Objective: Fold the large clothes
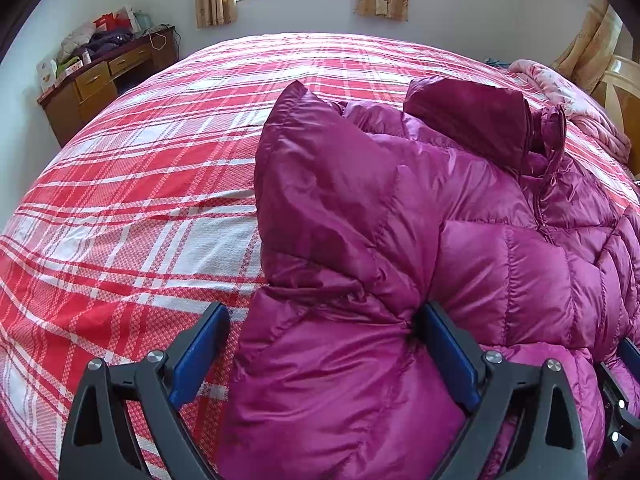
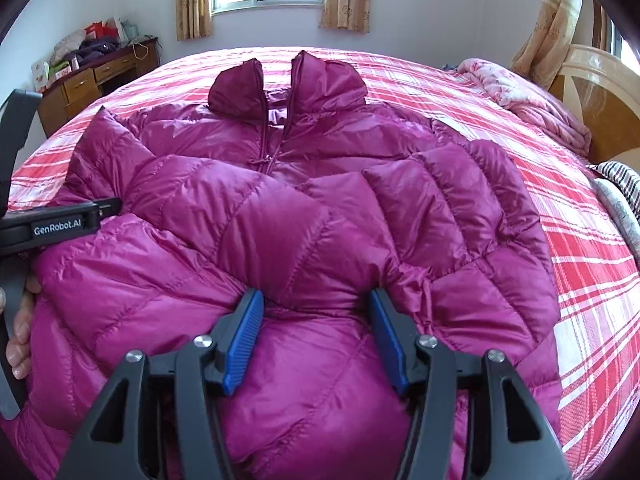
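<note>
Magenta down jacket sprawls across the plaid bed; left tool and right tool, jaws spread, straddle its hem.

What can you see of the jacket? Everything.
The jacket is a magenta quilted puffer of shiny fabric, lying front up on the plaid bed. The zipper is open at the collar, closed lower down. Both sleeves are folded in over the front. The hem end bulges between the open fingers of the left gripper and right gripper.
</note>
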Motion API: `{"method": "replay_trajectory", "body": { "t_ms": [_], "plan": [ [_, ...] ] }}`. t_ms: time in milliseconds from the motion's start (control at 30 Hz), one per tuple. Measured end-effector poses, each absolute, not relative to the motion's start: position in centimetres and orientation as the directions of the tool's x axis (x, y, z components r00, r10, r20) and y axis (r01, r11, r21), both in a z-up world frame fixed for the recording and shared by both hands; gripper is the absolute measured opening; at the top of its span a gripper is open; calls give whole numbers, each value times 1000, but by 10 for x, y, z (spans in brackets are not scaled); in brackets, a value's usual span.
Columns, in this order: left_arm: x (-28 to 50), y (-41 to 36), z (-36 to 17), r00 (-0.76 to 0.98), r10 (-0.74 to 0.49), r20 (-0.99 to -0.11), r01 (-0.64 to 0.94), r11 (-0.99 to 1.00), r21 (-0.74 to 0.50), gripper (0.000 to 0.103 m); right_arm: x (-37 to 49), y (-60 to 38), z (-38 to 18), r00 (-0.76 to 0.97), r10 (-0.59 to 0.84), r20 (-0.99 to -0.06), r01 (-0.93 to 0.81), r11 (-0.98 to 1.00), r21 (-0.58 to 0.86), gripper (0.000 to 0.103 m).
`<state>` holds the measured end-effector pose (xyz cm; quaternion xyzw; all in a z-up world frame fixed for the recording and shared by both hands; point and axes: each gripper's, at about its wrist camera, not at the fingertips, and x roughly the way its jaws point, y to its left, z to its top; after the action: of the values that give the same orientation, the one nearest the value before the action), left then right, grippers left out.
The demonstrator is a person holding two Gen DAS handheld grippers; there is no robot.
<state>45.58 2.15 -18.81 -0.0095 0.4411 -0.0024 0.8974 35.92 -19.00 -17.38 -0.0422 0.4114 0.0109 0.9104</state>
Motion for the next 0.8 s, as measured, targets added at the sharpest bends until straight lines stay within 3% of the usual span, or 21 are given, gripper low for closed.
{"method": "replay_trajectory", "body": {
  "t_ms": [267,467,633,800],
  "plan": [
    [447,19,-177,645,32,-763,-26,999,20,97,358,-184,-175,662,-51,-748,-49,993,-111,58],
    [404,3,-135,739,-90,-667,84,996,-42,97,358,-185,-174,665,-51,-746,-49,993,-111,58],
    [409,-26,-161,671,-32,-740,145,985,88,97,356,-186,-174,669,-50,-742,-45,993,-108,58],
    [412,-22,-177,642,-64,-764,162,985,54,97,357,-186,-173,670,-48,-741,-45,993,-105,58]
  ]
}}
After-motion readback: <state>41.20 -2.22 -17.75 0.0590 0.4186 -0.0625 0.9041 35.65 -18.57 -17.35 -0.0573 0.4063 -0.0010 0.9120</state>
